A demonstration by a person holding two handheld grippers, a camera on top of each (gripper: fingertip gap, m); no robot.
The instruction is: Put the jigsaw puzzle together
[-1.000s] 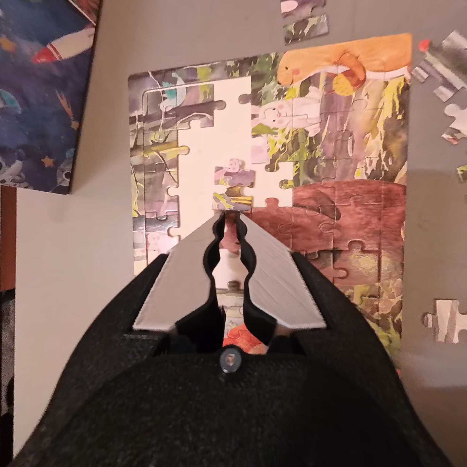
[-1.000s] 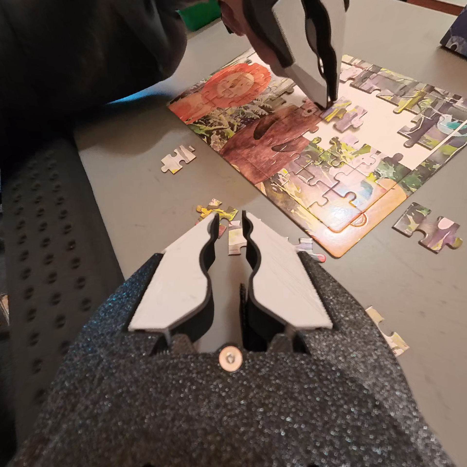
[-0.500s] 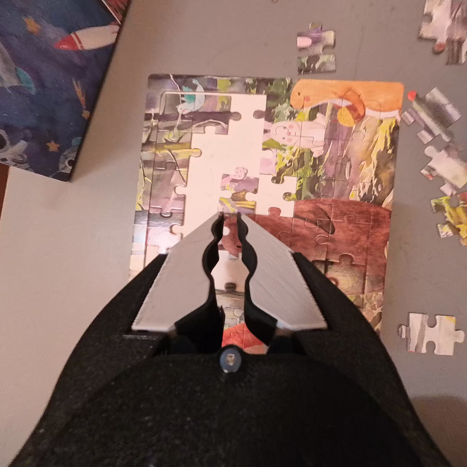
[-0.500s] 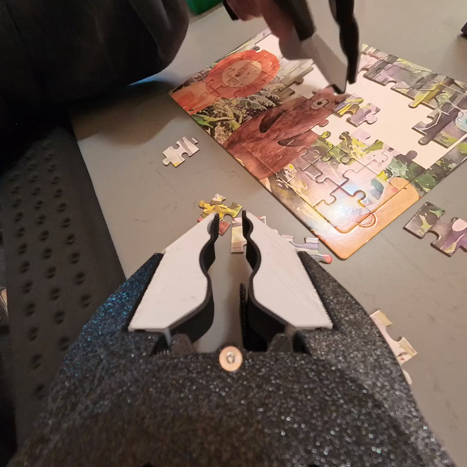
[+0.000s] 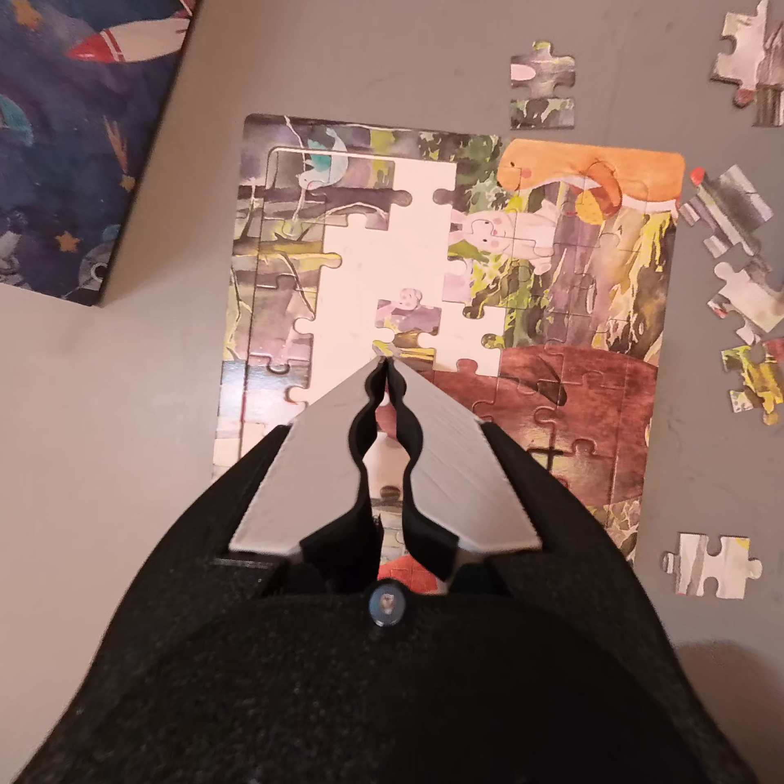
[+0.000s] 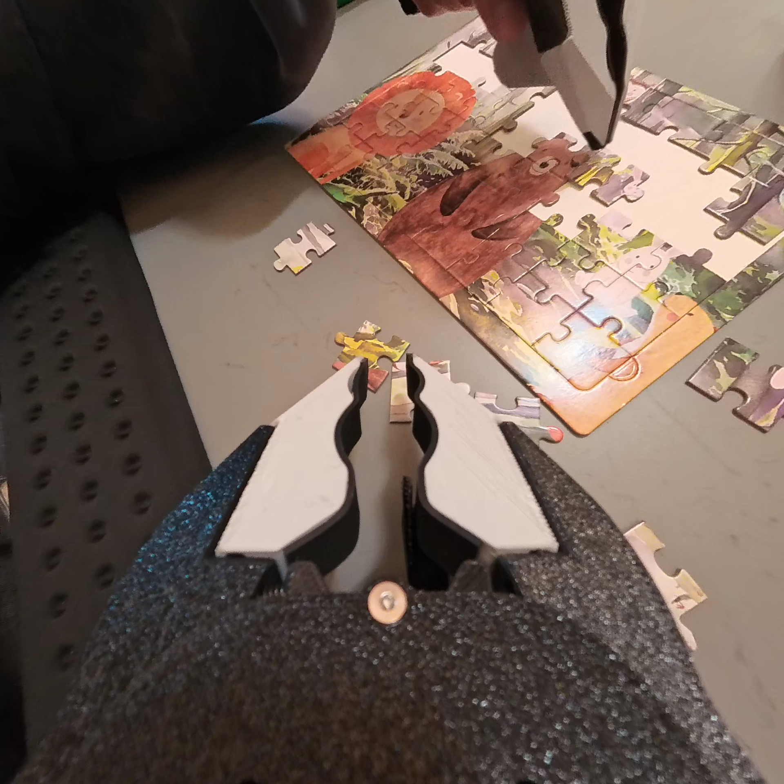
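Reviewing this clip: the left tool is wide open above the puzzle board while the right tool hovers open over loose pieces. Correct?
Not quite. The left tool is shut, tips together, above the puzzle board, as the left wrist view shows. The right tool does hover open over loose pieces.

Left tool [image 5: 385, 359] closed, right tool [image 6: 385, 368] parted

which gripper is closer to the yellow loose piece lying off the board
Right. The right gripper has its tips right at the yellow loose piece on the table; the left gripper is farther off, over the puzzle board.
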